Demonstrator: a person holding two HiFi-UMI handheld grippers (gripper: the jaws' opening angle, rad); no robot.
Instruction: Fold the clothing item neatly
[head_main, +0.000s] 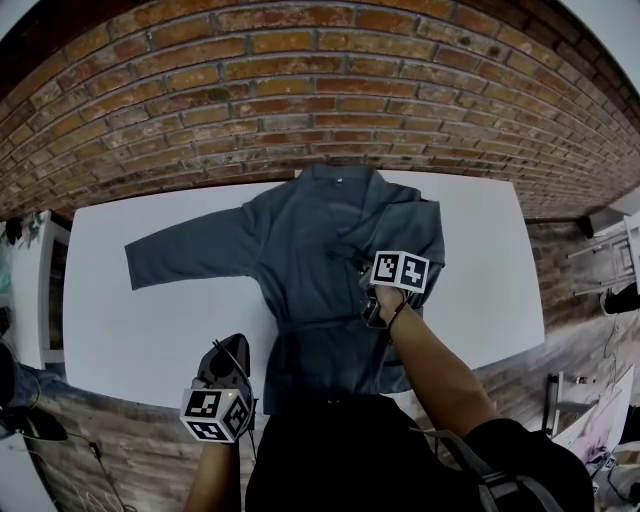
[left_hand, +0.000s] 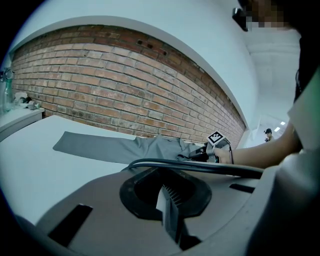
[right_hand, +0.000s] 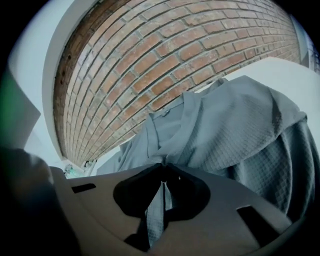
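Observation:
A grey-blue robe-like garment (head_main: 310, 250) lies spread on the white table (head_main: 130, 320), collar toward the brick wall. Its left sleeve (head_main: 185, 250) is stretched out flat, and its right side is folded in over the body. My right gripper (head_main: 360, 268) sits over the garment's right middle, shut on a bunched fold of the cloth (right_hand: 159, 205) that runs between its jaws. The quilted fabric (right_hand: 235, 135) rises in front of it. My left gripper (head_main: 233, 345) hangs at the table's front edge, left of the hem, shut with nothing in it (left_hand: 167, 202). It looks across the table at the sleeve (left_hand: 95, 146).
A brick wall (head_main: 300, 90) runs close behind the table. A white cabinet (head_main: 35, 290) stands off the left end, with a bottle (left_hand: 6, 90) on it. Wood floor and some clutter (head_main: 600, 290) lie off the right end. Bare tabletop (head_main: 480, 280) flanks the garment.

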